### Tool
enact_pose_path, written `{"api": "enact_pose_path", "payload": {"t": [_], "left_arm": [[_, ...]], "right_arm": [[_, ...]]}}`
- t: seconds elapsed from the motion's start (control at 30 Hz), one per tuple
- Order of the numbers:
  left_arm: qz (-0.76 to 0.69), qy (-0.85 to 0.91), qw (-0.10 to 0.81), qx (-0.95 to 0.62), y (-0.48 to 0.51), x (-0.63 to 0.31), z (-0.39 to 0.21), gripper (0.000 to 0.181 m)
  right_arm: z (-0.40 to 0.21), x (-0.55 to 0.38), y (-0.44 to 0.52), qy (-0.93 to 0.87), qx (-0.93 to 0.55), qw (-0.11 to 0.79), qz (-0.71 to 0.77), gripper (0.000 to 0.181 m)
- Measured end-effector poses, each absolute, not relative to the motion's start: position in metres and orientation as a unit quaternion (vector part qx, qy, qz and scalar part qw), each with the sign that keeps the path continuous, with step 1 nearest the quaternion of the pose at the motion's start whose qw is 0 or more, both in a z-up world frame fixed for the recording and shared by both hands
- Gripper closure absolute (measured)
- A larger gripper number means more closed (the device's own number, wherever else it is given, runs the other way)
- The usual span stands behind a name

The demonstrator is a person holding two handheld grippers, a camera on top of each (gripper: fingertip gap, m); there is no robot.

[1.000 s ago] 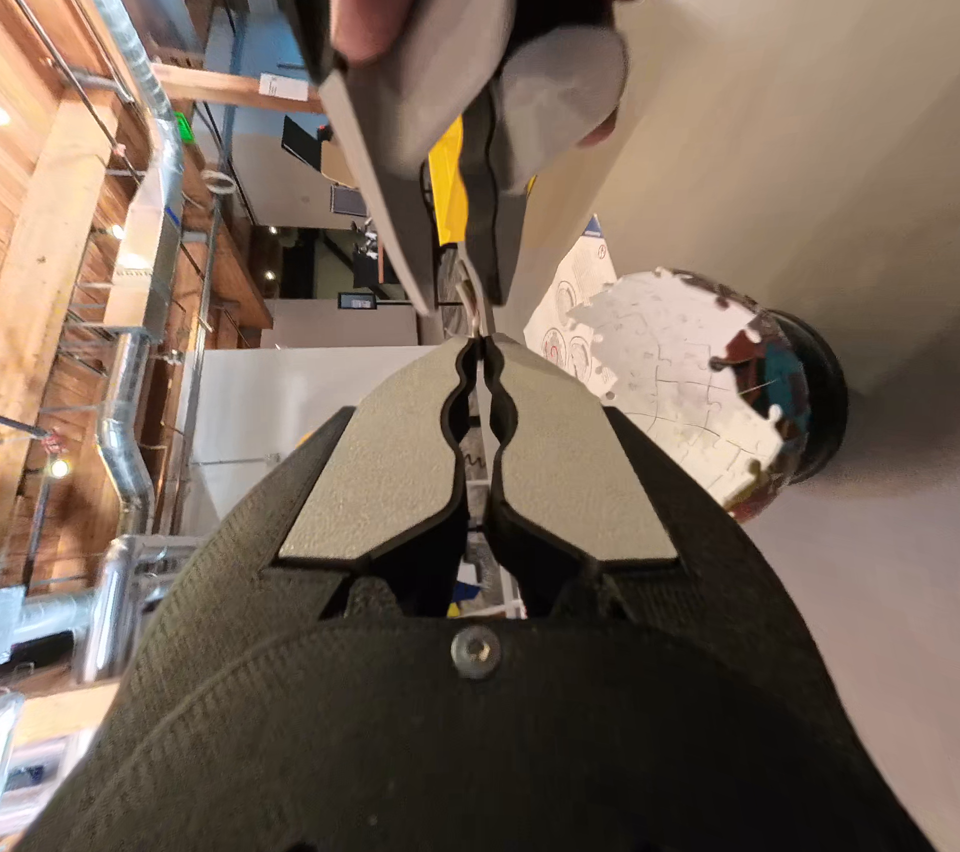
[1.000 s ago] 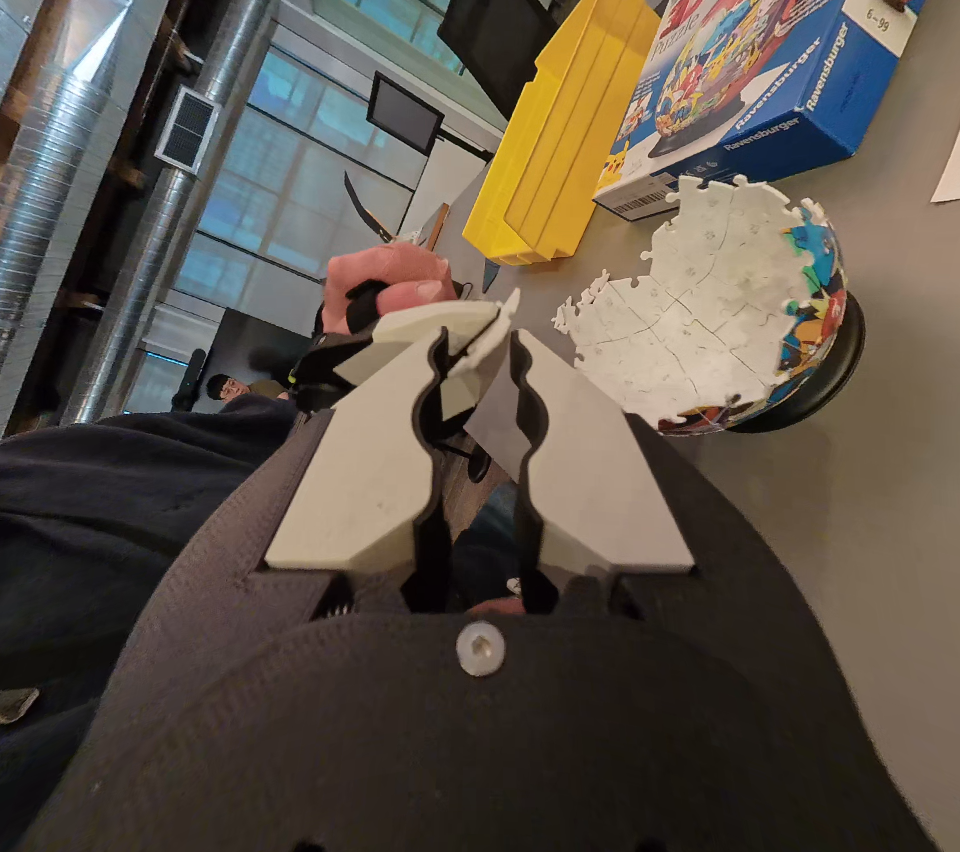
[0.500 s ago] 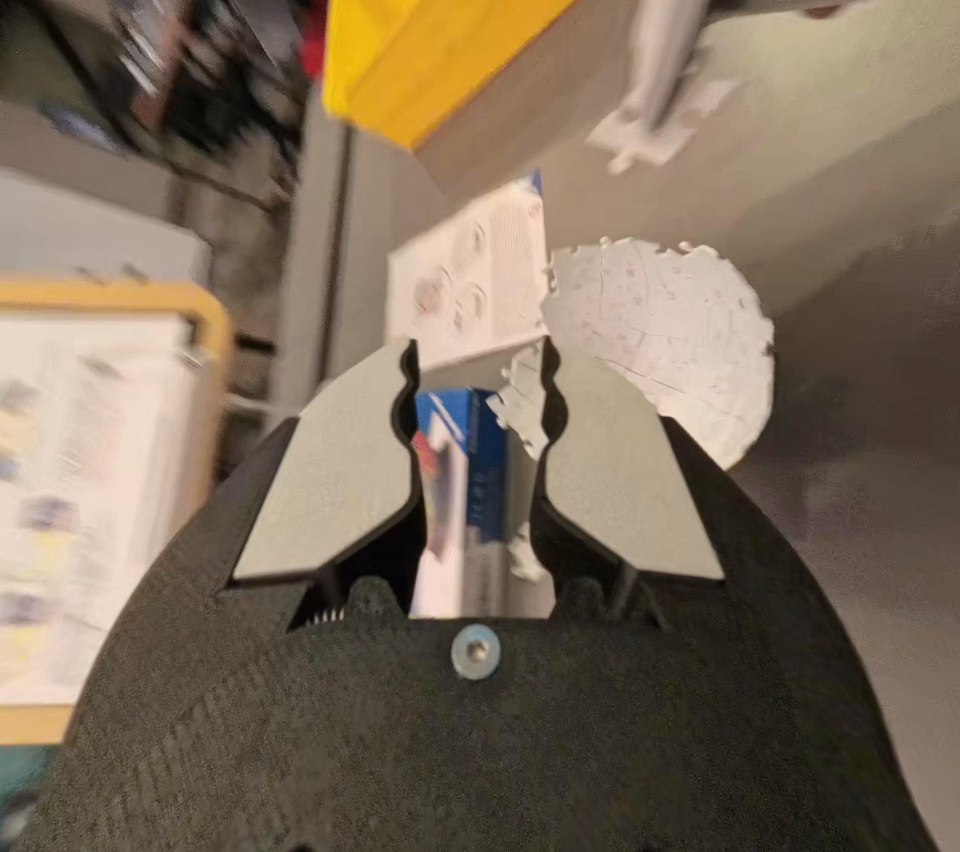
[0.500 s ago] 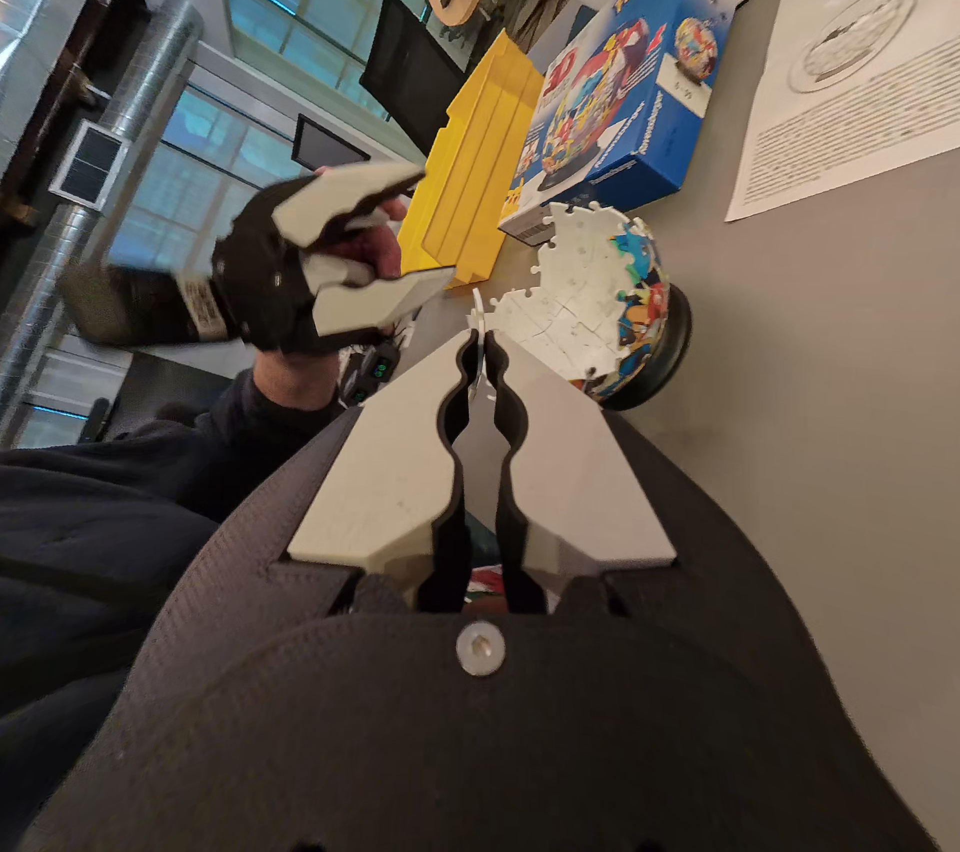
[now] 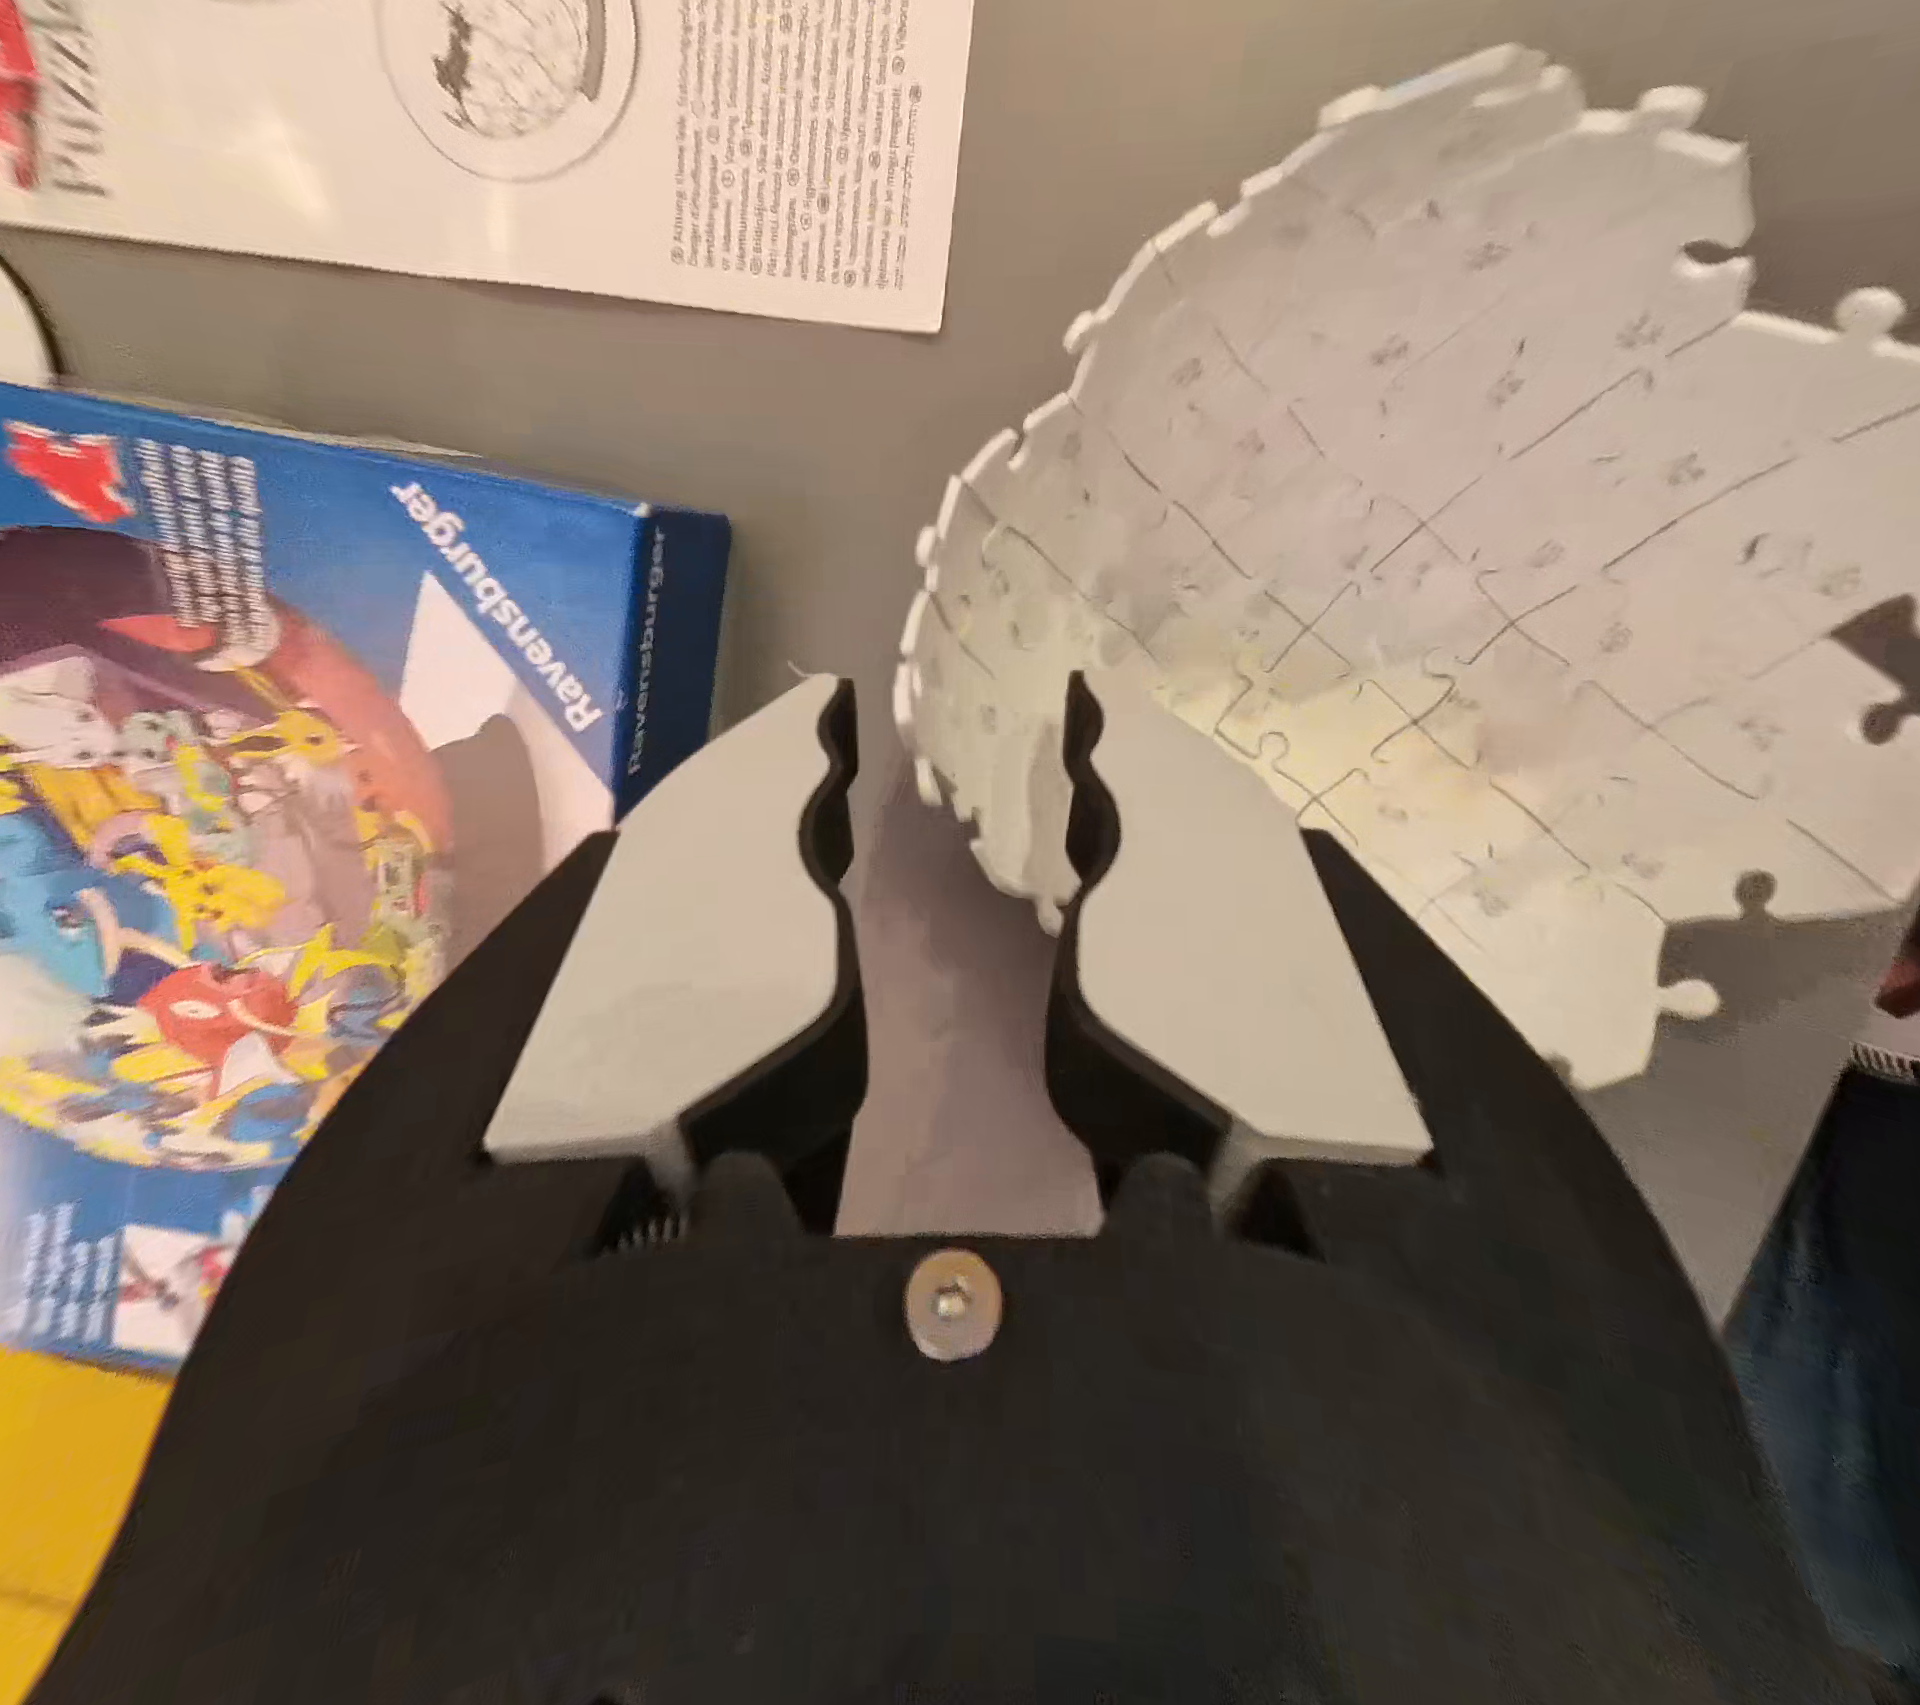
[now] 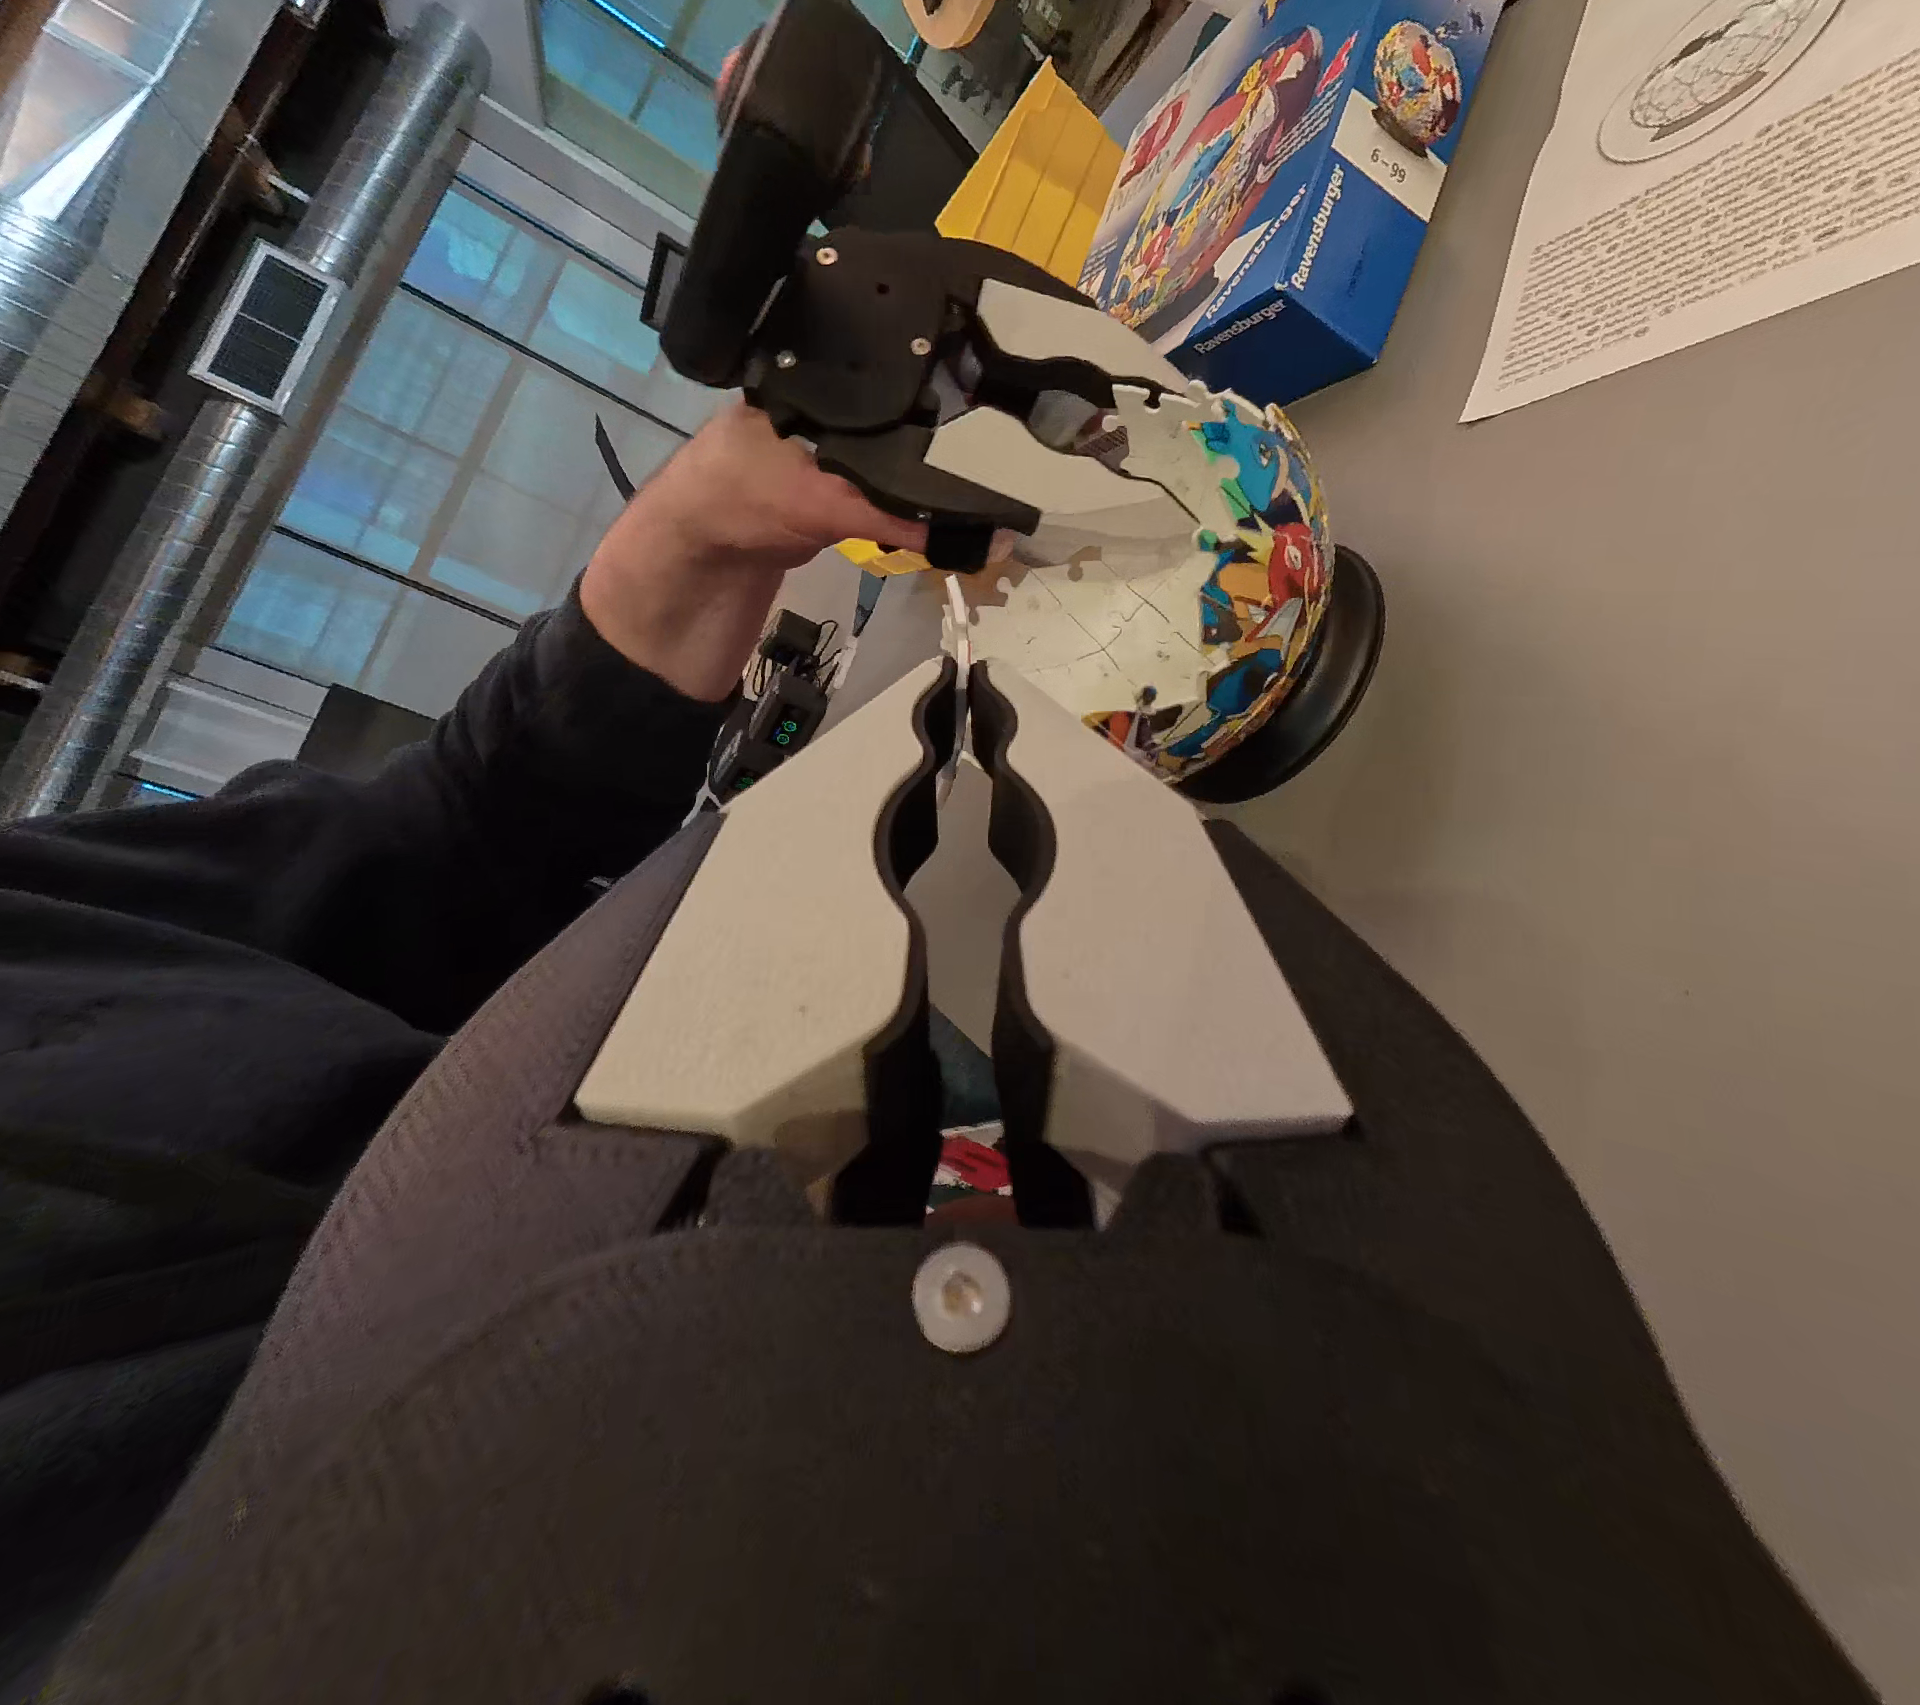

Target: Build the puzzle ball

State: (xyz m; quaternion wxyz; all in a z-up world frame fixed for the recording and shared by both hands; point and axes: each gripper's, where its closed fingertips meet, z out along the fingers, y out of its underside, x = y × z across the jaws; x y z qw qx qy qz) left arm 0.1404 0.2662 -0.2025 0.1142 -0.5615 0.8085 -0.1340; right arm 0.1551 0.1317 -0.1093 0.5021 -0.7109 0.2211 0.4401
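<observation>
The puzzle ball point(image 6: 1247, 616) is a half-built shell, coloured outside and white inside, on a black stand point(image 6: 1335, 699) on the grey table. My right gripper point(image 6: 956, 681) is shut on a thin white puzzle piece point(image 6: 950, 616), seen edge-on, just short of the ball's near rim. My left gripper point(image 6: 1184, 455) is open at the ball's far rim. In the left wrist view the white inside of the ball point(image 5: 1455, 564) fills the right side. Its jagged rim lies in the gap of my open left gripper point(image 5: 961, 699), close to the right finger.
A blue puzzle box point(image 6: 1299, 149) lies behind the ball and shows at the left of the left wrist view point(image 5: 312, 824). A white instruction sheet point(image 6: 1714, 149) lies to the right of the box. A yellow bin point(image 6: 1039, 169) stands farther back. My hands' fingertips stand some 15 cm from each other.
The piece has passed from my left gripper to my right. The left gripper has opened and swung down to the ball's rim. The right gripper has shut on the piece and moved closer to the ball.
</observation>
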Motion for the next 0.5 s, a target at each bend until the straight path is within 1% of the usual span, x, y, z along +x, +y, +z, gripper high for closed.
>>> {"api": "enact_pose_path", "payload": {"t": [0.03,0.13,0.27,0.5], "left_arm": [[-0.13,0.812,0.108,-0.559,0.267,0.14,-0.206,0.147],[-0.142,0.809,0.106,-0.56,0.264,0.143,-0.206,0.167],[-0.135,0.807,0.129,-0.56,0.264,0.147,-0.198,0.171],[-0.112,0.796,0.196,-0.562,0.274,0.148,-0.174,0.177]], "right_arm": [[-0.11,0.155,0.131,0.219,-0.711,0.502,0.441,0.181],[-0.111,0.155,0.13,0.219,-0.709,0.503,0.443,0.181],[-0.115,0.156,0.13,0.221,-0.711,0.501,0.442,0.181],[-0.122,0.155,0.132,0.211,-0.728,0.492,0.428,0.181]]}}
